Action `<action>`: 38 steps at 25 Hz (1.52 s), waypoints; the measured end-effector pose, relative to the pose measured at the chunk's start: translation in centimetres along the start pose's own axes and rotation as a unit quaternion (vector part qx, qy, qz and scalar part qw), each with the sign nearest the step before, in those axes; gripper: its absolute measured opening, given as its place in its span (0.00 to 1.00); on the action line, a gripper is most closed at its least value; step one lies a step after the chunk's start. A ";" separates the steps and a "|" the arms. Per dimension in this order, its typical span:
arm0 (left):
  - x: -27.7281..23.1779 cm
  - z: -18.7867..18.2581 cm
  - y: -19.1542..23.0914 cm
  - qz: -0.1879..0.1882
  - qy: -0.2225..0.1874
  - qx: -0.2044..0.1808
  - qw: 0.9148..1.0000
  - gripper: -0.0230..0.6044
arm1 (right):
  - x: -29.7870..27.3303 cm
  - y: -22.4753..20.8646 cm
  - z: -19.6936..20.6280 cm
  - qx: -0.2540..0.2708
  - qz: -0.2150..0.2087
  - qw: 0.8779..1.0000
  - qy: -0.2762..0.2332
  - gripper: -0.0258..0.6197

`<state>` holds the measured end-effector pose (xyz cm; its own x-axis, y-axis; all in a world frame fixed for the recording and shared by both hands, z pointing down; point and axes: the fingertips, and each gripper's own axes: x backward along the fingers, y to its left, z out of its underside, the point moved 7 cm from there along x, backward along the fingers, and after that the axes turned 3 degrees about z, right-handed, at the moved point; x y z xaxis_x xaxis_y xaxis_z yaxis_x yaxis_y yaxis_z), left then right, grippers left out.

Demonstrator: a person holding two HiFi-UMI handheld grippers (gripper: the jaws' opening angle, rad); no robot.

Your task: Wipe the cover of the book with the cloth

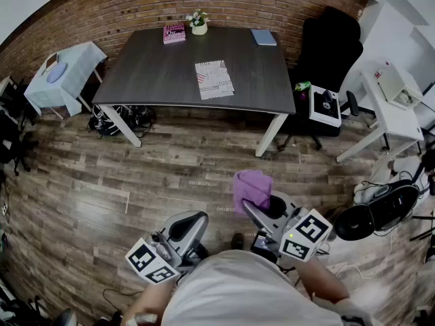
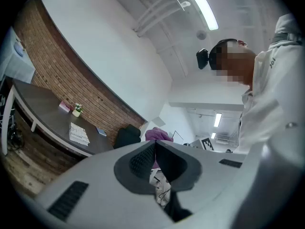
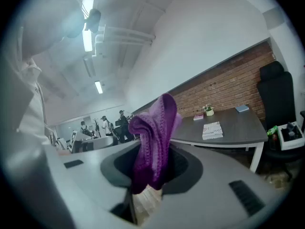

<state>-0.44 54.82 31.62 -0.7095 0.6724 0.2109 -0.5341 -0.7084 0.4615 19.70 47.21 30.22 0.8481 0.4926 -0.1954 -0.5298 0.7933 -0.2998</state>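
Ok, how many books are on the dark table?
3. A pink book at the far edge beside the flower pot, a blue book at the far right corner, a white printed book near the middle. None looks hidden.

cloth [image 1: 251,189]: purple knit, stood bunched, clamped in right gripper [image 1: 264,208], 5 o'clock.
book [image 1: 214,79]: white, patterned, lay flat, 12 o'clock.

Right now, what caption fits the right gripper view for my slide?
Right gripper shut on a purple cloth, with the book lying on the dark table beyond.
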 end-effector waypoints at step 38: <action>-7.2 5.4 -1.1 -0.056 0.030 0.055 0.996 0.05 | 5.5 -10.4 0.9 -0.142 0.022 0.989 0.020 0.23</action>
<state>7.74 51.85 34.26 -0.6763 0.7294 0.1028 -0.5598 -0.5996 0.5719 29.85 41.99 33.15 0.8259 0.5061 -0.2486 -0.5521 0.6362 -0.5390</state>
